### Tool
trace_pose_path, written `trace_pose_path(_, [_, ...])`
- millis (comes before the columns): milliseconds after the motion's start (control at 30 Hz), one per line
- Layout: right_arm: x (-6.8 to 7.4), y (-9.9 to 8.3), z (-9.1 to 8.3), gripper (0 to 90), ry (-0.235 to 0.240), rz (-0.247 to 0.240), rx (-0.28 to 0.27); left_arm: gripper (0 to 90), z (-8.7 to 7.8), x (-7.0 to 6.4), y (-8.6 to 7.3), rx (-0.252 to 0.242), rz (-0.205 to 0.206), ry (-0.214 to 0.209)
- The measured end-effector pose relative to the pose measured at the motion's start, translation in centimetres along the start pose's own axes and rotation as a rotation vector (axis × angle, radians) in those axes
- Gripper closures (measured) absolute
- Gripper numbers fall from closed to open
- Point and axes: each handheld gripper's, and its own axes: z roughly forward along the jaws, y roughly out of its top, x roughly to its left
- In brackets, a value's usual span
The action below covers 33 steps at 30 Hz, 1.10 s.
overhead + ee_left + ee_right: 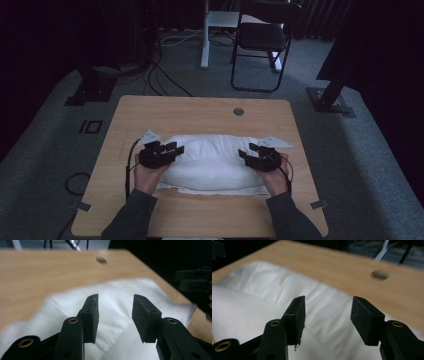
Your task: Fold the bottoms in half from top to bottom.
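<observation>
A white cloth [212, 162] lies folded on the near half of the tabletop [200, 112], its long axis running left to right across the person's front. The left hand-held gripper [167, 150] hangs over the cloth's left end and the right hand-held gripper [255, 152] over its right end, both pointing inward toward each other along that axis. Both are released: in each gripper view the black jaws stand apart with only cloth [117, 297] beneath the gap, nothing pinched. Each end sits equally near its own hand, so the next grab looks likely to be a two-handed one, straight down at the ends.
</observation>
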Motion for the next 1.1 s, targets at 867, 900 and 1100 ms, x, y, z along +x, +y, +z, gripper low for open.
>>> trace_pose_path(867, [1.0, -6.3, 4.9, 44.7, 0.026, 0.029, 0.149, 39.3, 1.7, 3.7, -7.1, 0.105, 0.031, 0.266])
trace_pose_path(900, [0.9, -6.3, 4.9, 44.7, 0.029, 0.033, 0.149, 36.7, 1.7, 3.7, -7.1, 0.102, 0.027, 0.274])
trace_pose_path(1100, [0.7, -6.4, 5.0, 44.7, 0.038, 0.041, 0.148, 28.5, 1.0, 4.1, -6.8, 0.057, -0.023, 0.264])
